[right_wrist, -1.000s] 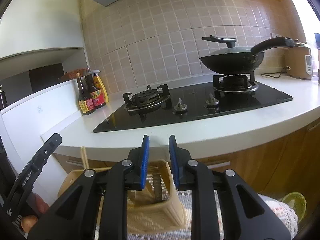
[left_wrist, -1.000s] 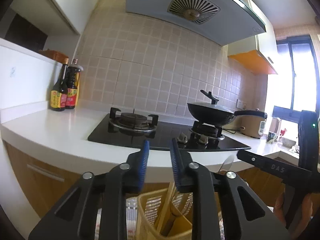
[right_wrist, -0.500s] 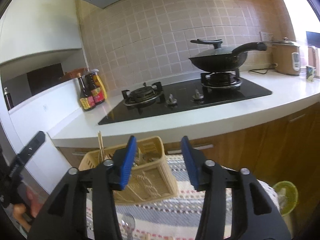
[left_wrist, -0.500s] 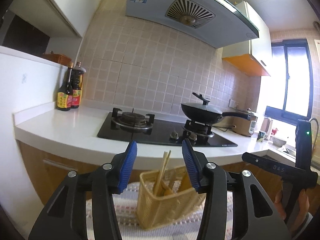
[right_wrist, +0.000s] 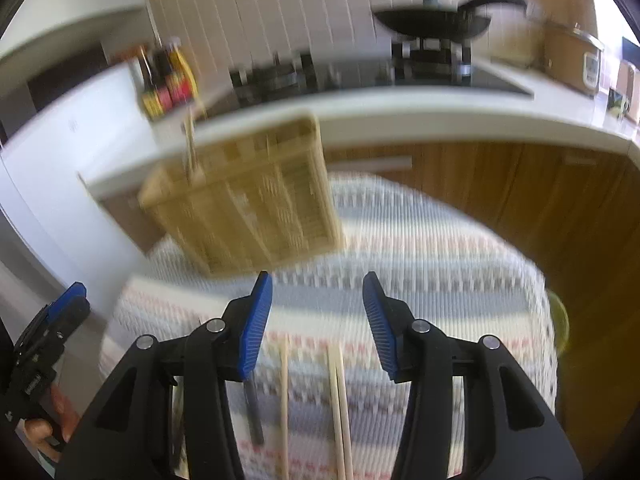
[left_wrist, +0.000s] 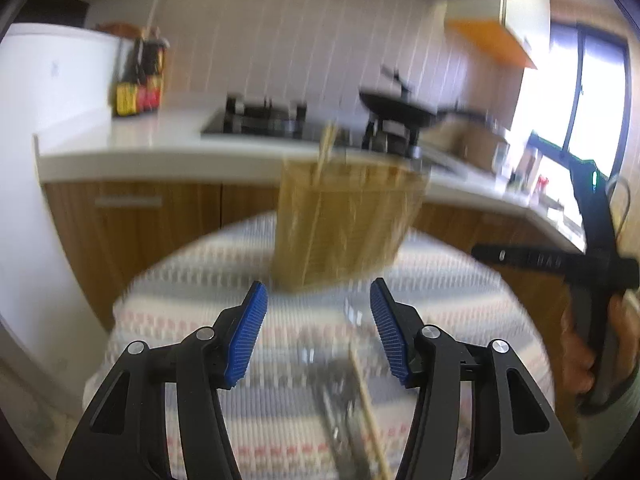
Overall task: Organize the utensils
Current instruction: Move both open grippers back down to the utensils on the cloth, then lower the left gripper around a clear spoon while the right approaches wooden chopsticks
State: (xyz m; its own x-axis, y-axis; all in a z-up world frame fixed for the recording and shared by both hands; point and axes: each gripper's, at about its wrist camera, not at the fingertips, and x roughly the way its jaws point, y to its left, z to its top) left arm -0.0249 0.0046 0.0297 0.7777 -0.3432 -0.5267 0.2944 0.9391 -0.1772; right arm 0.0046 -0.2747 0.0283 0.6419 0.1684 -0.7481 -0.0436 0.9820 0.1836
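A yellow slatted utensil basket (left_wrist: 344, 220) stands at the far side of a round table with a striped cloth (left_wrist: 224, 280); chopsticks (left_wrist: 326, 148) stick up from it. It also shows in the right wrist view (right_wrist: 244, 200). My left gripper (left_wrist: 318, 332) is open and empty above the cloth, with a wooden chopstick (left_wrist: 368, 408) and dark utensils lying below it. My right gripper (right_wrist: 316, 320) is open and empty over loose chopsticks (right_wrist: 340, 408) and a dark-handled utensil (right_wrist: 254, 416) on the cloth (right_wrist: 440, 264). Both views are motion-blurred.
A white kitchen counter (left_wrist: 132, 148) with a black gas hob, a wok (right_wrist: 432, 20) and sauce bottles (left_wrist: 140, 80) runs behind the table. Wooden cabinets stand below it. The right gripper shows at the right of the left wrist view (left_wrist: 592, 264), the left gripper at the lower left of the right wrist view (right_wrist: 44, 344).
Both grippers have opened wide and tilted down toward the table. The basket now sits farther ahead, and loose chopsticks and utensils on the cloth have come into view.
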